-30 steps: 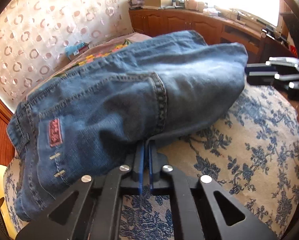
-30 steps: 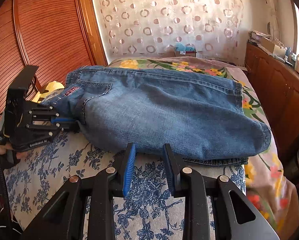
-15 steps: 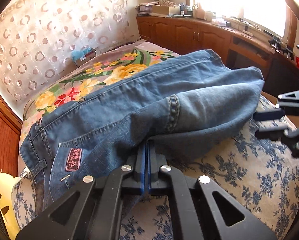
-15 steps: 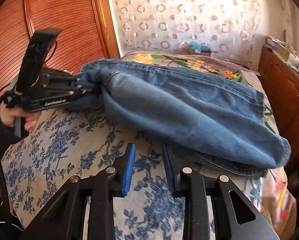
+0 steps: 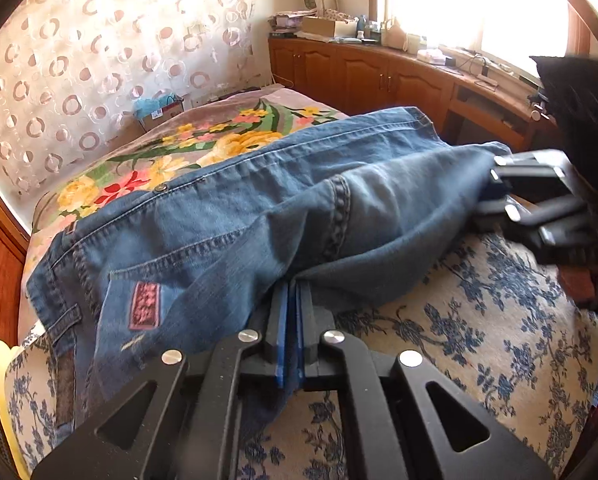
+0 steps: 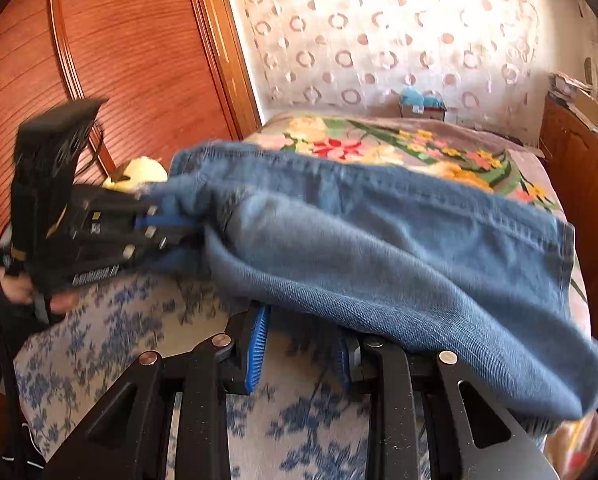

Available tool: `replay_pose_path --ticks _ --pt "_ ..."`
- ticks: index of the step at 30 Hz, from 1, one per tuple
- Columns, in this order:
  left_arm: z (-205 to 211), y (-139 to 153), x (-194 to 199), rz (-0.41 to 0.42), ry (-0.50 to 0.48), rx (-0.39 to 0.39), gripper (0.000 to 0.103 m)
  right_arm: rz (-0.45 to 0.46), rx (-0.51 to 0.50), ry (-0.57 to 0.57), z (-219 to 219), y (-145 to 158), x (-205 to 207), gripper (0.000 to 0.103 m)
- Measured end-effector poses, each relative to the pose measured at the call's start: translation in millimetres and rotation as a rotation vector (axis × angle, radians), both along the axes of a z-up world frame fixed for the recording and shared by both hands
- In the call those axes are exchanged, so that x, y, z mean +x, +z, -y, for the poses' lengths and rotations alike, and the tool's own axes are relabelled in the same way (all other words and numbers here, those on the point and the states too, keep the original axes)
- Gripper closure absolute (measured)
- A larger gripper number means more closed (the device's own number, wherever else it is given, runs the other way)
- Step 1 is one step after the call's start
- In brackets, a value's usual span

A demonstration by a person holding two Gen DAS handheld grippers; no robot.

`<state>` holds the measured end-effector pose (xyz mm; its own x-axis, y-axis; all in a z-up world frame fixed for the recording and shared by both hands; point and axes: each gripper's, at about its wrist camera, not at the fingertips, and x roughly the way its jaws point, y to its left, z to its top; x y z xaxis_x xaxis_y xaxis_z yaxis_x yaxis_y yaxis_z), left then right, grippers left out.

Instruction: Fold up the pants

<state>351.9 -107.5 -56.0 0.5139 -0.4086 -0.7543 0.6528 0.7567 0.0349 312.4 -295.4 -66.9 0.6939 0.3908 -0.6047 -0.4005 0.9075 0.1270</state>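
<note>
In the left wrist view, the left gripper is pinched tight on the near edge of the jeans. The jeans lie on the bed, long from left to right. The right gripper is at their far right end.

In the right wrist view, the right gripper has its jaws apart. The folded edge of the jeans hangs over them, and I cannot tell if they squeeze it. The left gripper holds the left end. I think both ends must move together to fold them.
</note>
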Motion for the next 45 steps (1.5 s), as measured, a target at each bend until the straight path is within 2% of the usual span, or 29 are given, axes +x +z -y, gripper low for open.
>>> replay_pose_path --ticks 3,7,14,17,22,24,25,26,29,39,42,45 --pt "-13 3 -11 0.009 0.006 -0.017 0.093 0.025 -0.002 -0.006 0 9 11 0.074" --pt "-24 2 -22 0.040 0.041 0.000 0.084 0.047 0.002 -0.014 0 15 24 0.074" --pt "-22 -5 -27 0.028 0.017 -0.016 0.061 0.044 0.017 -0.041 -10 11 38 0.074" --pt "-16 -10 -25 0.026 0.003 -0.030 0.054 0.040 0.020 -0.045 -10 8 35 0.074" --pt "-4 -17 -23 0.046 -0.013 -0.001 0.053 0.036 0.021 -0.047 -5 13 31 0.074" --pt "-2 -18 -23 0.063 -0.020 0.001 0.054 0.038 0.016 -0.047 -6 15 31 0.074" --pt "0 -19 -23 0.066 -0.027 0.004 0.067 0.039 0.015 -0.047 -6 15 31 0.074" --pt "3 -20 -21 0.057 -0.036 0.021 0.087 0.040 0.017 -0.047 -5 16 30 0.074" --pt "5 -23 -15 0.035 -0.042 0.040 0.097 0.038 0.023 -0.047 -3 16 30 0.074" --pt "-22 29 8 0.046 -0.002 -0.106 0.099 0.039 0.028 -0.047 0 18 27 0.074" --pt "-22 41 17 0.074 0.014 -0.106 0.099 0.039 0.029 -0.045 -2 18 25 0.074" --pt "-23 38 27 0.066 0.018 -0.087 0.099 0.030 0.031 -0.032 -6 16 24 0.074"
